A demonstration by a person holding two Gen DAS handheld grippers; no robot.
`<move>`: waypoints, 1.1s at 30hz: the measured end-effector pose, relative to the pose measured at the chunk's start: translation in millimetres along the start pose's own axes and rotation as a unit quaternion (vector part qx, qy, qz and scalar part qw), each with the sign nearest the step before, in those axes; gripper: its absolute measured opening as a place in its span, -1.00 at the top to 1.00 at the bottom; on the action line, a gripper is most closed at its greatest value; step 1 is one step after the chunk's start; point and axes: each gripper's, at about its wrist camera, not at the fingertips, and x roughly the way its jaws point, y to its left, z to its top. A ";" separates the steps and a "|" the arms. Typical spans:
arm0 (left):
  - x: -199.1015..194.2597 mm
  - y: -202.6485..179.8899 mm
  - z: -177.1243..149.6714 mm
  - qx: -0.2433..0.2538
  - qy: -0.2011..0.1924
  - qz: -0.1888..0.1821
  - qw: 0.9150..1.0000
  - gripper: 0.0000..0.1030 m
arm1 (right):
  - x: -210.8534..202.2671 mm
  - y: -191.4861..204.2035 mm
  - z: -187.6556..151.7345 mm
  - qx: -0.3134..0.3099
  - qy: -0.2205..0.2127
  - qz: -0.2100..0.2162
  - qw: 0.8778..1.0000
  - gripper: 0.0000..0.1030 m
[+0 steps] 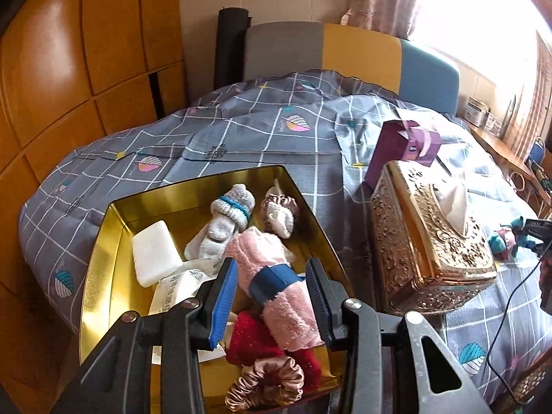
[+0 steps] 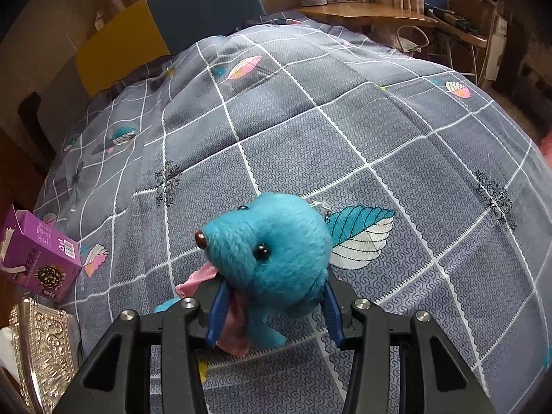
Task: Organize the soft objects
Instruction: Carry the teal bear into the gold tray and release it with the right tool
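Note:
My left gripper (image 1: 270, 284) hangs over a gold tin (image 1: 103, 234) on the bed, jaws apart on either side of a pink rolled towel with a blue band (image 1: 272, 276); the pads do not press it. The tin also holds a grey-white rolled sock (image 1: 224, 220), a white block (image 1: 153, 253), a red soft item (image 1: 248, 341), a bronze scrunchie (image 1: 265, 379) and a brown scrunchie (image 1: 277, 207). My right gripper (image 2: 274, 307) is shut on a blue plush toy (image 2: 272, 241) with a pink scarf, held above the bedspread. It also shows in the left wrist view (image 1: 507, 239).
A gold embossed tissue box (image 1: 427, 238) stands right of the tin, also in the right wrist view (image 2: 41, 345). A purple carton (image 1: 403, 148) lies behind it, also in the right wrist view (image 2: 41, 255). Grey checked bedspread (image 2: 345, 138), wooden wardrobe (image 1: 69, 69) left, desk (image 2: 379, 13) beyond.

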 end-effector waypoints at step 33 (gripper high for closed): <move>-15.6 23.2 -7.1 -0.014 -0.017 -0.005 1.000 0.21 | -130.9 232.7 34.3 -0.127 -0.106 0.213 0.963 0.10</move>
